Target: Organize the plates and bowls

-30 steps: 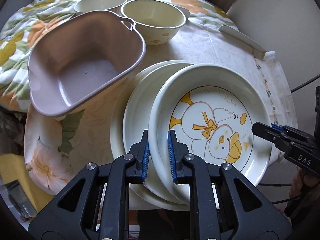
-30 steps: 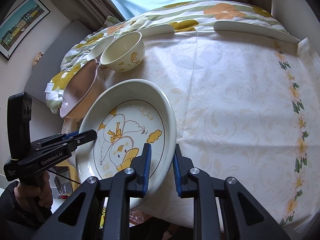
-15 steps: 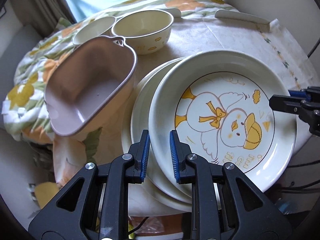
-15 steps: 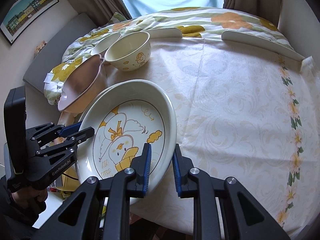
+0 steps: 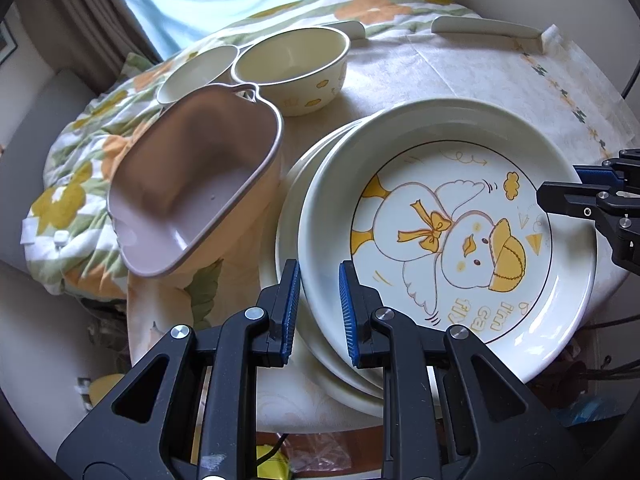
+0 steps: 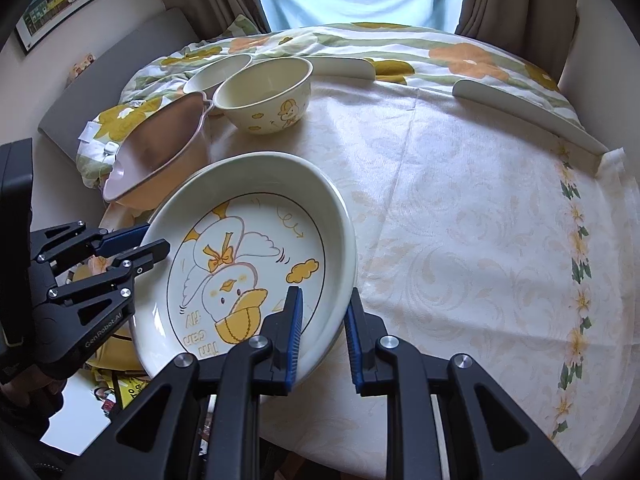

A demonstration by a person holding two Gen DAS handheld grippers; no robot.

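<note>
Cream plate with a duck drawing (image 5: 448, 236) sits on top of a stack of plates (image 5: 292, 216) at the near-left edge of the round table (image 6: 480, 220), partly hanging past the edge. My left gripper (image 5: 319, 312) straddles the duck plate's rim on the left side: one blue pad under or outside the rim, the other inside over the plate. There's a visible gap on both sides of the rim, so I read the jaws as spread and not clamped. My right gripper (image 6: 323, 332) straddles the same plate's rim at the opposite side, one pad over the inner face near the duck's cap, the other outside over the tablecloth (image 6: 500, 280). Gap visible there too, so also released, no squeeze on the plate. Each gripper shows in the other's camera, at opposite edges of the plate. Pinkish-brown tub with a small handle (image 5: 200, 188) sits just left of the plate stack, tilted, close to it; can't tell if it's touching. Behind the tub: a cream bowl with yellow prints (image 5: 292, 68) and a smaller cream bowl (image 5: 196, 74), the two side by side and touching or nearly so. Flowered blanket (image 5: 80, 184) lies beyond the table's left edge.
</note>
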